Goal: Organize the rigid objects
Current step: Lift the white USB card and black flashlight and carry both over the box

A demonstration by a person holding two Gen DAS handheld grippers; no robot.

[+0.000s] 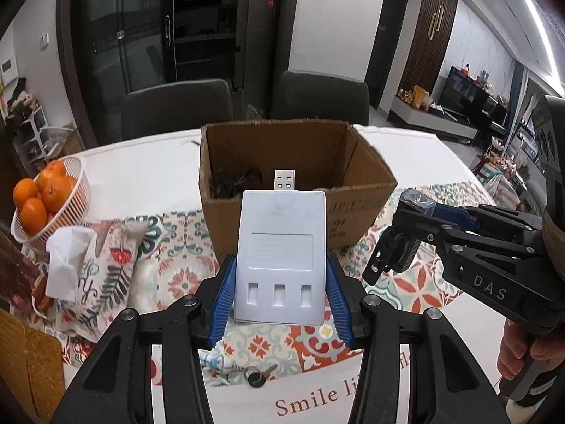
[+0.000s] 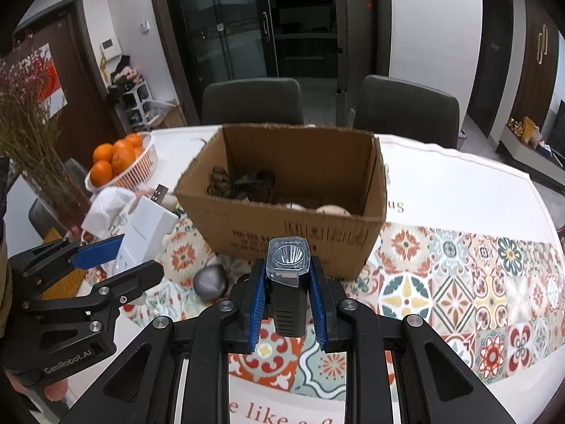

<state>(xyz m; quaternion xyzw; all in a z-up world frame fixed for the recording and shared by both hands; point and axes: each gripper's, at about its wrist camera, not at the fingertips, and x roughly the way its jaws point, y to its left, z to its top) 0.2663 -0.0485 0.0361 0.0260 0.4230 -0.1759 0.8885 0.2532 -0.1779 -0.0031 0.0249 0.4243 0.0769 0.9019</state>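
White hard plastic, the charger (image 1: 280,254) sits pinched at its lower edges by the left gripper (image 1: 280,304), held just before the cardboard box (image 1: 296,183). It looks light, stiff and smooth-sided, likely to slip. The right gripper (image 2: 286,304) clamps a small black flashlight (image 2: 287,282) by its body, probably denser.

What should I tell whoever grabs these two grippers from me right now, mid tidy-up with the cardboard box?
Left gripper: shut on the white USB hub, plug pointing ahead, held above the table in front of the cardboard box.
Right gripper: shut on the black flashlight, lens forward, also short of the box.
Done: a bundle of black cable and some pale rounded items already lie in the box.
Left: drop both held items into the box; a key ring and a grey rounded object are on the patterned tablecloth and probably go in too.
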